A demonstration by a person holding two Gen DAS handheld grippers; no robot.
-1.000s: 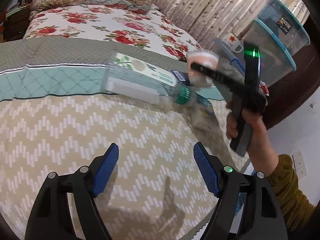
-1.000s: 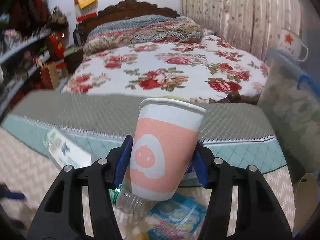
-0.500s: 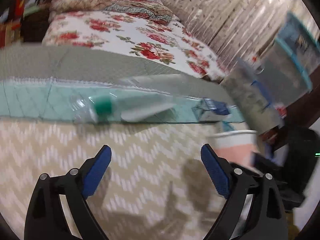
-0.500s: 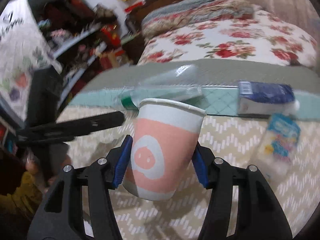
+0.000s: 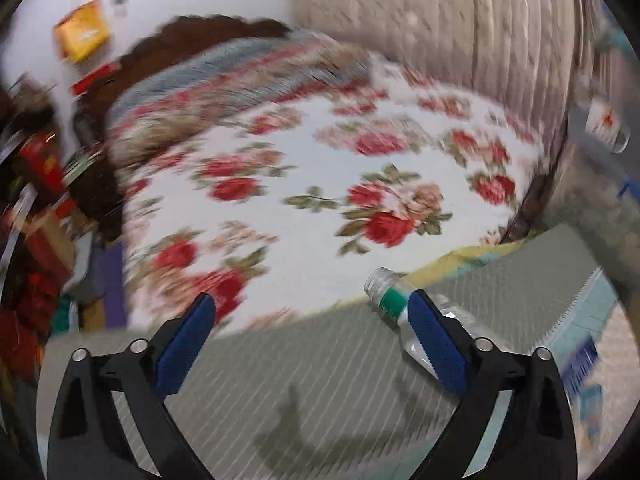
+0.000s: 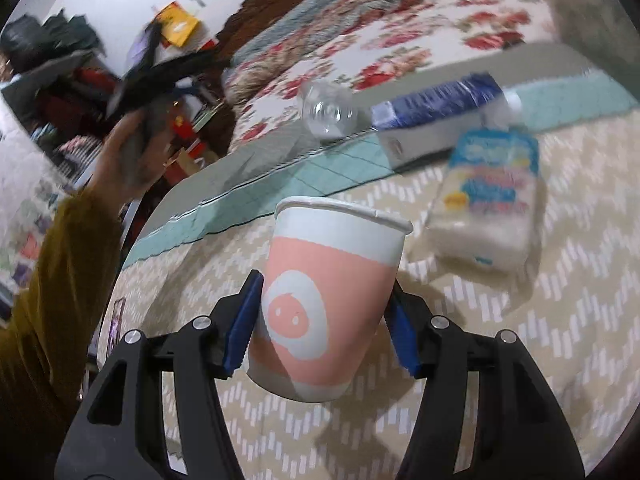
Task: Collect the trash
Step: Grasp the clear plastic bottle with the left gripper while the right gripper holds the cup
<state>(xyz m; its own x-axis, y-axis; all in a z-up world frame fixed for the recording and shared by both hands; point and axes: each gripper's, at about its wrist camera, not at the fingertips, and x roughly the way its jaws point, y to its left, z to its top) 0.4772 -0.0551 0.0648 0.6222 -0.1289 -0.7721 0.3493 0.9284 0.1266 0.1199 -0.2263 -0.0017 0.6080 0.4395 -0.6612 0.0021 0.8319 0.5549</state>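
My right gripper [image 6: 320, 330] is shut on a pink and white paper cup [image 6: 320, 304], held upright above the zigzag bedspread [image 6: 520, 360]. Beyond it lie a clear plastic bottle [image 6: 328, 110], a blue and white carton [image 6: 432, 116] and a tissue pack [image 6: 488, 204]. My left gripper [image 5: 312, 340] is open and empty above the grey quilt [image 5: 280, 380]; the bottle [image 5: 400, 308] lies partly behind its right finger [image 5: 436, 344]. The left gripper also shows, blurred, in the right wrist view [image 6: 160, 68], held high at the left.
A floral bed cover [image 5: 320, 184] and folded quilts [image 5: 240, 68] fill the far side of the bed. Curtains [image 5: 440, 20] hang at the right. Cluttered shelves [image 6: 60, 80] stand at the left. A mug [image 5: 604, 128] sits at the right edge.
The left gripper has swung left toward the head of the bed, still open. The right gripper has carried the cup back and leftward, so the carton and tissue pack now lie farther off.
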